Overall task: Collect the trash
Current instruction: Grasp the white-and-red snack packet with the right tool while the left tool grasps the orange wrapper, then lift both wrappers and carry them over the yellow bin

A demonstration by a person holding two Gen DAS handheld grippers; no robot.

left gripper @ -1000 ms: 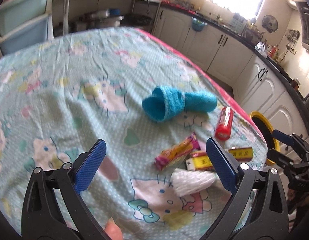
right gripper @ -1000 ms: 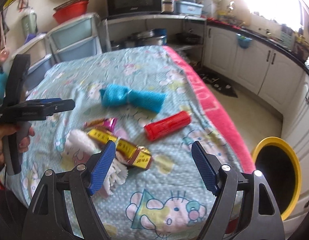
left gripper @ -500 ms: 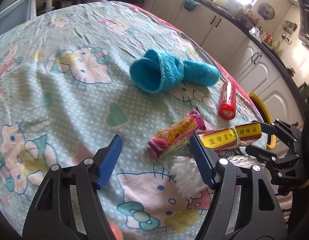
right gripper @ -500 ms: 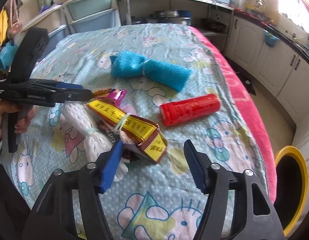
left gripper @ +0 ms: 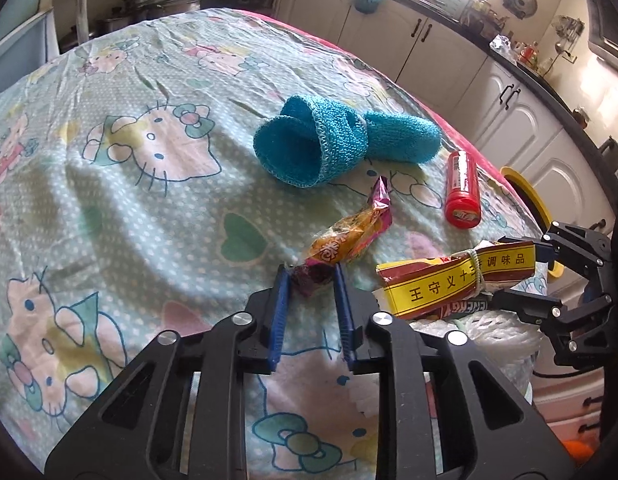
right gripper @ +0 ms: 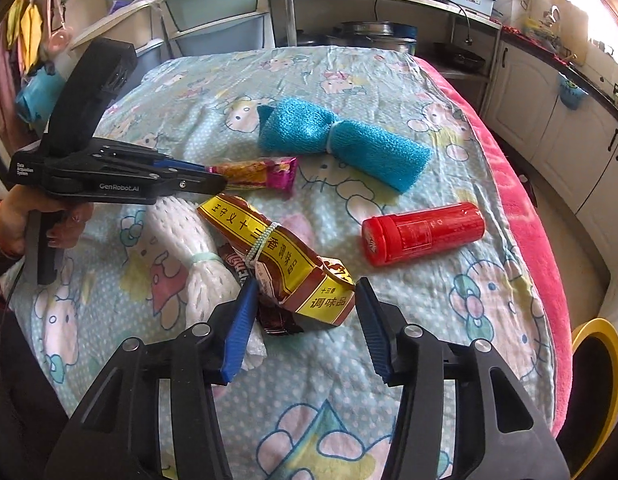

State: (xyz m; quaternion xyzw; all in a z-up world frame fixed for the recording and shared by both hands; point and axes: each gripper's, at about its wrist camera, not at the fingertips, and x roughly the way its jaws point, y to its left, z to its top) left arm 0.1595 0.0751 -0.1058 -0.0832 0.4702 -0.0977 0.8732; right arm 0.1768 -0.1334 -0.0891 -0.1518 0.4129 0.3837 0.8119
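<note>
My left gripper is shut on the near end of a pink and orange snack wrapper, also seen in the right wrist view. My right gripper stands open around the end of a brown and yellow seasoning packet that is banded to a dark wrapper; the jaws do not touch it. The packet also shows in the left wrist view. A red tube and a white foam net lie beside it.
A blue knitted cloth roll lies further back on the cartoon-print tablecloth. A yellow-rimmed bin stands on the floor past the table's right edge. Kitchen cabinets line the right wall.
My left gripper moved forward and closed on the snack wrapper. My right gripper moved closer to the seasoning packet and narrowed around its end.
</note>
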